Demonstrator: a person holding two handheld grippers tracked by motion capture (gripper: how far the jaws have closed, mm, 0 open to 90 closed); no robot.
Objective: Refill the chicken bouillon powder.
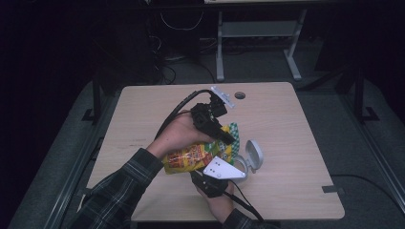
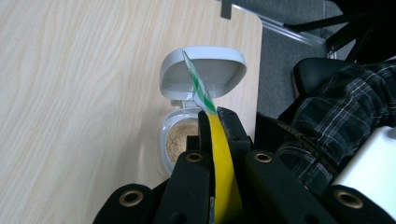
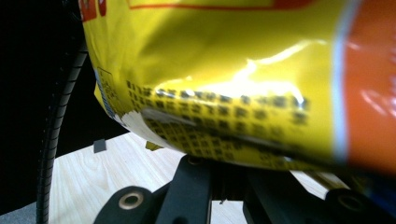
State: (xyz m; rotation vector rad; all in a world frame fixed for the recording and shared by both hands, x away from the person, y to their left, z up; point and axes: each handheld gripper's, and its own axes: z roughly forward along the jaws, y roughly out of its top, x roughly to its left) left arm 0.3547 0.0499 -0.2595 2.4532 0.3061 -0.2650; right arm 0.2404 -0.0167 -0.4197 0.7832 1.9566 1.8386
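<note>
A yellow snack bag (image 1: 191, 156) with red print hangs tilted above the wooden table (image 1: 286, 124), held between both grippers. My left gripper (image 1: 229, 138) is shut on the bag's green-and-white top corner (image 2: 198, 86), directly over an open grey container (image 1: 241, 167). The container's base (image 2: 164, 140) holds tan grains, and its hinged lid (image 2: 205, 70) stands up behind. My right gripper (image 1: 200, 172) sits under the bag's lower end. In the right gripper view the bag (image 3: 224, 70) looms close, and its bottom seam runs into the gripper (image 3: 224, 168), whose jaws look shut on it.
A round cable hole (image 1: 239, 95) lies near the table's far edge. A dark tape patch (image 1: 332, 189) marks the near right corner. A plaid sleeve (image 2: 345, 107) and a black cable (image 3: 51, 140) are close by. Dark floor and another desk's legs (image 1: 219, 47) lie beyond.
</note>
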